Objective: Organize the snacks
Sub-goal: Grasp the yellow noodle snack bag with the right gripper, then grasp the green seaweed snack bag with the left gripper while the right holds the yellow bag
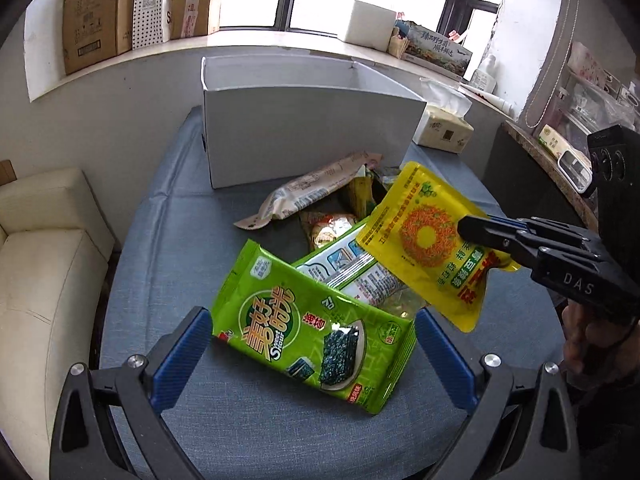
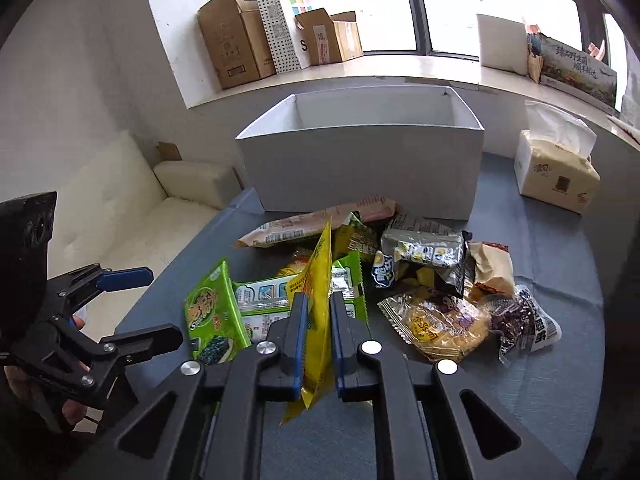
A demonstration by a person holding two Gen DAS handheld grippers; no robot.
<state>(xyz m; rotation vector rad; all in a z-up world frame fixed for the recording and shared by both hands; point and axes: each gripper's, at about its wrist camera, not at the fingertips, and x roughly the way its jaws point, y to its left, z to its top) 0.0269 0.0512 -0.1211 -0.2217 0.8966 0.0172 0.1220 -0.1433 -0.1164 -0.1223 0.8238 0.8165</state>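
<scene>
My right gripper (image 2: 319, 312) is shut on a yellow snack pouch (image 2: 318, 280), holding it edge-on above the pile; from the left wrist view the same pouch (image 1: 424, 236) hangs flat-faced off the right gripper (image 1: 466, 230). My left gripper (image 1: 314, 334) stands open, its blue pads on either side of a green seaweed packet (image 1: 308, 332) that lies on the blue cloth; whether they touch it I cannot tell. The left gripper (image 2: 156, 306) also shows open at the left of the right wrist view. An open white box (image 2: 360, 160) stands behind the snack pile.
Several more snack packets (image 2: 436, 280) lie heaped on the blue-covered table (image 2: 540, 380). A tissue pack (image 2: 556, 172) stands right of the box. A cream sofa (image 1: 44, 260) lies to the left, cardboard boxes (image 1: 96, 12) on the windowsill behind.
</scene>
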